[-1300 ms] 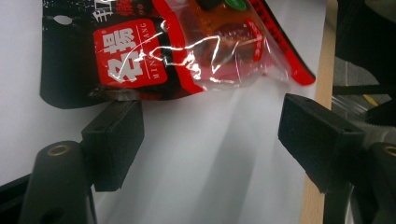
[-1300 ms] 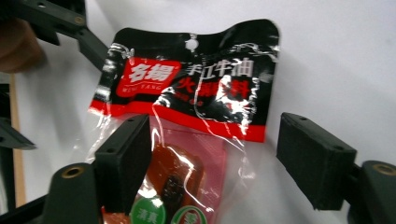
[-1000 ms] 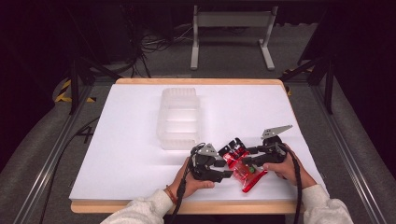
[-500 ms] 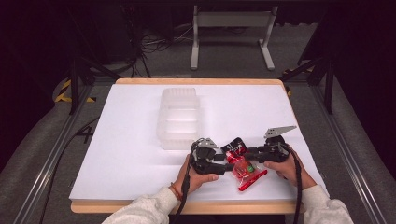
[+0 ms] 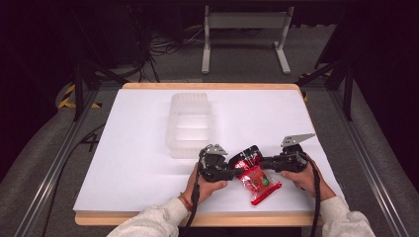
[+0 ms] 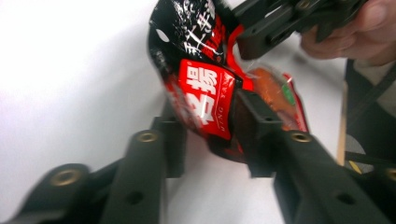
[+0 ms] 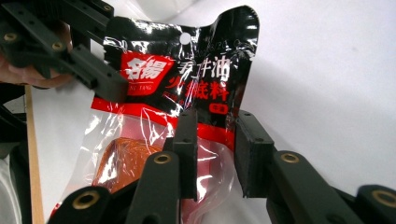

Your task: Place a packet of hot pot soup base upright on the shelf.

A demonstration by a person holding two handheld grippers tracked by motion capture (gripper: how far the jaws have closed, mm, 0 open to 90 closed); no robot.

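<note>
Low and right of centre in the high view, a glossy black-and-red plastic packet [image 5: 253,176] with a clear lower half, orange contents and Chinese lettering is lying between the left gripper [image 6: 208,133] and right gripper [image 7: 215,154], both clamping its edges.

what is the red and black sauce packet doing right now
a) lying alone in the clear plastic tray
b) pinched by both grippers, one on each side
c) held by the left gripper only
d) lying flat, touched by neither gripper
b: in the high view the left gripper and the right gripper meet at the sauce packet, and each gripper view shows its own jaws closed on the film.
</note>
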